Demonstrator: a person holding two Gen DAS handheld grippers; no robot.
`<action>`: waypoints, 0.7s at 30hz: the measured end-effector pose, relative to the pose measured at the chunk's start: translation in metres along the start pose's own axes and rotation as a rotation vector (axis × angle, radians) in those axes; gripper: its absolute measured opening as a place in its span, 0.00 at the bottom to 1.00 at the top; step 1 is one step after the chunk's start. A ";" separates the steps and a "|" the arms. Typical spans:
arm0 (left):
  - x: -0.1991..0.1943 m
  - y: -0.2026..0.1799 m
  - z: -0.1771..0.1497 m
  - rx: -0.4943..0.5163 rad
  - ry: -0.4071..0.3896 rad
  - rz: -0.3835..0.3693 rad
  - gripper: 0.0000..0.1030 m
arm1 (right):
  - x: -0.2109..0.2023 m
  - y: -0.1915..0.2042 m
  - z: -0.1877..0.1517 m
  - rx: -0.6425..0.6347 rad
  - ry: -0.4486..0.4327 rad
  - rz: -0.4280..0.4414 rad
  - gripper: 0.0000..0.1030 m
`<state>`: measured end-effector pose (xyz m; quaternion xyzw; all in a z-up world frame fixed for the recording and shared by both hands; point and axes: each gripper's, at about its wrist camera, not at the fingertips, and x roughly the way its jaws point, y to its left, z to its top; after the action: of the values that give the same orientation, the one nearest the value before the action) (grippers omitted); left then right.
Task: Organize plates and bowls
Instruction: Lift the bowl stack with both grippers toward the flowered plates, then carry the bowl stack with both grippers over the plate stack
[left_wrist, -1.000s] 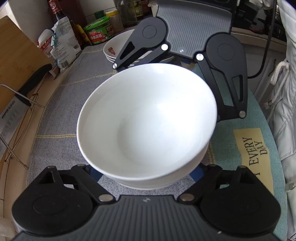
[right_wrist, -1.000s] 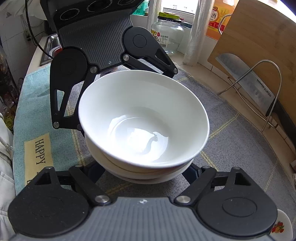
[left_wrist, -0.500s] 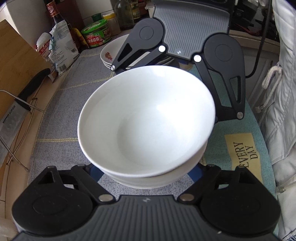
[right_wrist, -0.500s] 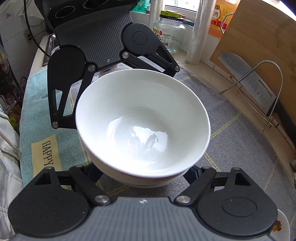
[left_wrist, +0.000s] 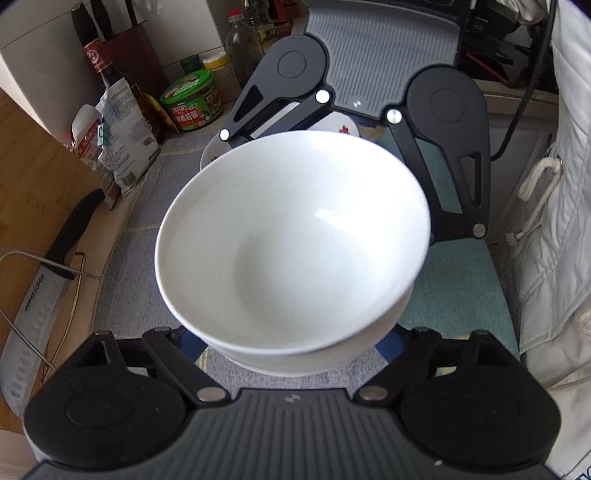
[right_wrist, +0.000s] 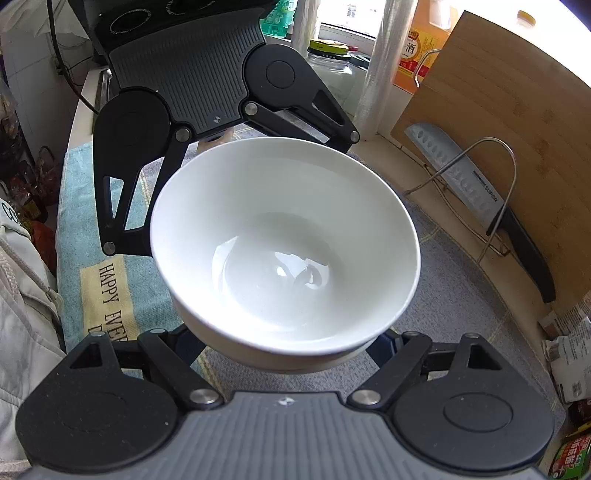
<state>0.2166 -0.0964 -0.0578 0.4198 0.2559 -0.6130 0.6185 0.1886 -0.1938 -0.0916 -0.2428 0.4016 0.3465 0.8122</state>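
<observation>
A stack of two nested white bowls (left_wrist: 295, 251) fills the middle of both wrist views (right_wrist: 284, 243). My left gripper (left_wrist: 291, 347) has its fingers spread wide around the near side of the lower bowl. My right gripper (right_wrist: 288, 350) does the same from the opposite side, and each gripper shows facing the other across the stack. The stack hangs above the mat, lifted between the two grippers. The fingertips are hidden under the bowls. A stack of white plates with red flower marks (left_wrist: 332, 125) sits behind the bowls in the left wrist view.
A grey mat (left_wrist: 122, 266) and a teal towel (right_wrist: 77, 236) cover the counter. A wooden cutting board (right_wrist: 517, 140) with a knife (right_wrist: 480, 195) on a wire rack leans at one side. Jars, bottles and packets (left_wrist: 192, 99) stand at the back. A white jacket (left_wrist: 554, 221) hangs at the edge.
The bowl stack and both grippers have risen and moved toward the plates. The counter looks further below and the plate stack is closer behind the bowls.
</observation>
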 end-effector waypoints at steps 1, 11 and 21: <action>0.001 -0.001 0.005 0.002 -0.001 0.002 0.86 | -0.004 -0.001 -0.002 -0.003 0.000 -0.003 0.88; 0.022 -0.006 0.065 0.037 -0.024 0.018 0.86 | -0.046 -0.026 -0.042 0.012 0.003 -0.022 0.87; 0.060 0.002 0.116 0.085 -0.038 0.022 0.86 | -0.073 -0.064 -0.080 0.042 0.017 -0.067 0.87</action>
<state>0.2030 -0.2257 -0.0470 0.4368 0.2130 -0.6245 0.6115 0.1666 -0.3159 -0.0694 -0.2417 0.4075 0.3086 0.8248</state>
